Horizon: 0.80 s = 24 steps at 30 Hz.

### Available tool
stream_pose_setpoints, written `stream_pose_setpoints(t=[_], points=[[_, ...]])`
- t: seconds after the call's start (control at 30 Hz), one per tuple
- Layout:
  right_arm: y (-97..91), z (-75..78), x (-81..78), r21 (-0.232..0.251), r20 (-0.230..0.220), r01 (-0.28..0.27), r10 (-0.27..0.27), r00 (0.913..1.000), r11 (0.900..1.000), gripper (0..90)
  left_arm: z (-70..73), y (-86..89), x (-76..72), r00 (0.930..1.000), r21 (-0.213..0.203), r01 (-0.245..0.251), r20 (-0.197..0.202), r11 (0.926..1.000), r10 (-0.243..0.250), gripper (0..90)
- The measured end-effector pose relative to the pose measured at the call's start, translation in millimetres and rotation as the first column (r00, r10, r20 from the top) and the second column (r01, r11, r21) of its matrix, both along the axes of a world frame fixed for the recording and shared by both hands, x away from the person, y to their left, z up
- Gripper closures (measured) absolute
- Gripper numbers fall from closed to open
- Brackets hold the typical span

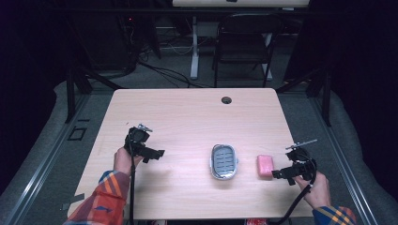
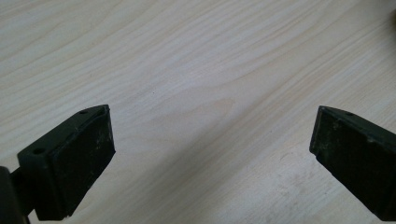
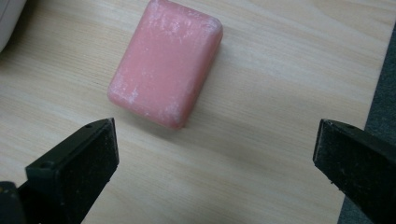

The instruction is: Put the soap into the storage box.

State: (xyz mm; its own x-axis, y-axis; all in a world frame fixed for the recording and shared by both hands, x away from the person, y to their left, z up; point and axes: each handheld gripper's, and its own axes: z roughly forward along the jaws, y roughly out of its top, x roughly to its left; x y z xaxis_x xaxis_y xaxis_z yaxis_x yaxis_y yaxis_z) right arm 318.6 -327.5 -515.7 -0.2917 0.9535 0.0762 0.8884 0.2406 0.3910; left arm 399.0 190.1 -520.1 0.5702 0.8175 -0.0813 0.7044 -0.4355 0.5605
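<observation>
The pink soap lies flat on the bench, near the right edge. In the right gripper view the soap has white marks on its top and sits just ahead of the two black fingers, nearer to the left one. Nothing is between the soap and the fingers. Only bare wood is there.

The right gripper is just beside the soap, on its right, and does not touch it. Its fingers stand wide apart and hold nothing. A hand holds this gripper from below, and a black cable hangs down from it.

Near the soap, on its left, sits a soap dish. It is oval, with a pale rim and a grey inside with little slots. The soap and the dish are apart.

The left gripper is far off on the left side of the bench. Its fingers are wide apart too, with only bare wood under them.

A small round hole is at the far edge of the bench. Behind the bench stands a dark chair on the floor.
</observation>
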Motion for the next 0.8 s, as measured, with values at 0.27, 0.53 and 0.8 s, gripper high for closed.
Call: stream_pose_setpoints(t=[0.27, 0.53, 0.8], points=[[8.8, 2.7, 2.5, 0.015, 0.008, -0.005, 0.005, 1.0, 0.9999, 0.0, 0.2, 0.2, 0.0, 0.9999, -0.007, -0.008, -0.01, 0.9999, 0.008, 0.0], [12.9, 7.4, 5.3, 0.026, 0.02, 0.01, -0.01, 0.9997, 0.9996, 0.0, 0.4, -0.5, 0.0, 0.9999, -0.003, -0.006, -0.014, 1.0, 0.006, 0.0], [22.6, 6.5, 15.3, 0.047, 0.005, 0.028, -0.028, 0.9996, 0.9985, 0.0, -0.1, 1.8, 0.7, 0.9997, -0.009, -0.019, -0.017, 0.9998, 0.019, 0.0]])
